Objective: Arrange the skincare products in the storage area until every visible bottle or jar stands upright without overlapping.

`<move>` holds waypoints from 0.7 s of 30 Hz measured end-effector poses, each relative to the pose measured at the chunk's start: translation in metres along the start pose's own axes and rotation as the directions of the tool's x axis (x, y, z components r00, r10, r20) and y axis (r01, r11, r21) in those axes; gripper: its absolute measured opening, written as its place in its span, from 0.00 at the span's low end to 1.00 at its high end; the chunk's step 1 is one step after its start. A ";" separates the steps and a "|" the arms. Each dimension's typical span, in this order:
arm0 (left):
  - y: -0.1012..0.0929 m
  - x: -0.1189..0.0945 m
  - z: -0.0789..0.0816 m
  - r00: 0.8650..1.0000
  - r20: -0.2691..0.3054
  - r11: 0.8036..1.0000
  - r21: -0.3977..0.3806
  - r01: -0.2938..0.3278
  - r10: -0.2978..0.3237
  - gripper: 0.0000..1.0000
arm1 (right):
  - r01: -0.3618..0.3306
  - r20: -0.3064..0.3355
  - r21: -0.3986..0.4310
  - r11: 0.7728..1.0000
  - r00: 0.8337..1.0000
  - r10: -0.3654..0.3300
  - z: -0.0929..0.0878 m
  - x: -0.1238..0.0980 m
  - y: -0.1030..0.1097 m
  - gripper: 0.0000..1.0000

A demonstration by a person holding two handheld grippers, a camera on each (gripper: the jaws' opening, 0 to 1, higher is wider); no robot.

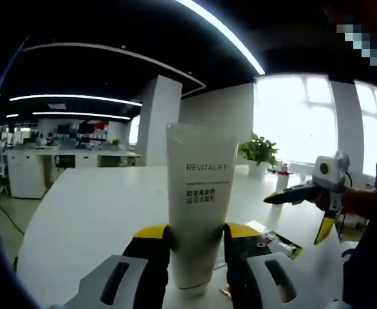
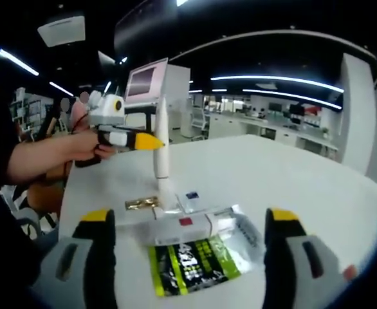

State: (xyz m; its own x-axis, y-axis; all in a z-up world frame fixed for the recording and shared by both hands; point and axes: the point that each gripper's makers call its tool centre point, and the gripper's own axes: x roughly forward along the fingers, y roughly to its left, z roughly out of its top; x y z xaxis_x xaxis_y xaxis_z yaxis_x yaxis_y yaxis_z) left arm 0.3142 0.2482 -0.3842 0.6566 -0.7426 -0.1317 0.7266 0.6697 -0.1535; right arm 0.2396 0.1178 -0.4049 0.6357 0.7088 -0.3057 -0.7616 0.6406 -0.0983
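In the left gripper view, nearest the camera, the left gripper [image 1: 197,241] has its two yellow-tipped jaws closed against the sides of a white tube [image 1: 198,199] printed REVITALIFT, holding it upright with its cap end down, at or just above the white table [image 1: 92,212]; whether the cap touches the surface cannot be told. To the right and a little farther off, the right gripper [image 1: 301,209] hangs above the table with its jaws spread apart and nothing between them. In the right gripper view, the right gripper's own jaws stand wide apart near the camera, and between and just beyond them lie flat items on the table: a green and black sachet [image 2: 192,262], a clear plastic sachet [image 2: 240,232] and a small white box [image 2: 182,226] lying on its side. Beyond these, a small gold item [image 2: 140,204] lies by the foot of the tube, seen edge-on here. Farther off are office desks and a potted plant [image 1: 259,151]. Judging by this, the tube is nearly stood up, while the flat-lying items are not yet arranged.
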 end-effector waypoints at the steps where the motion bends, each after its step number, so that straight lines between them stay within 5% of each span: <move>1: 0.000 0.000 0.000 1.000 -0.001 1.000 0.003 -0.004 0.004 0.33 | 0.000 0.000 -0.001 1.000 1.000 0.000 0.000 0.000 0.000 0.98; 21: 0.004 -0.004 -0.004 0.976 0.001 0.975 0.029 -0.219 0.219 0.31 | 0.000 -0.007 0.002 1.000 1.000 0.000 -0.005 0.000 -0.001 0.97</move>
State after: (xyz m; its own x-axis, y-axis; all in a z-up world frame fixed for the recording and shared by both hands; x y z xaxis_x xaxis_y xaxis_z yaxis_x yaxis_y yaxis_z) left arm 0.3135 0.2538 -0.3881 0.7997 -0.5783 -0.1615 0.5710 0.8157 -0.0928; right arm 0.2402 0.1160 -0.4095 0.6346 0.7069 -0.3124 -0.7615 0.6410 -0.0965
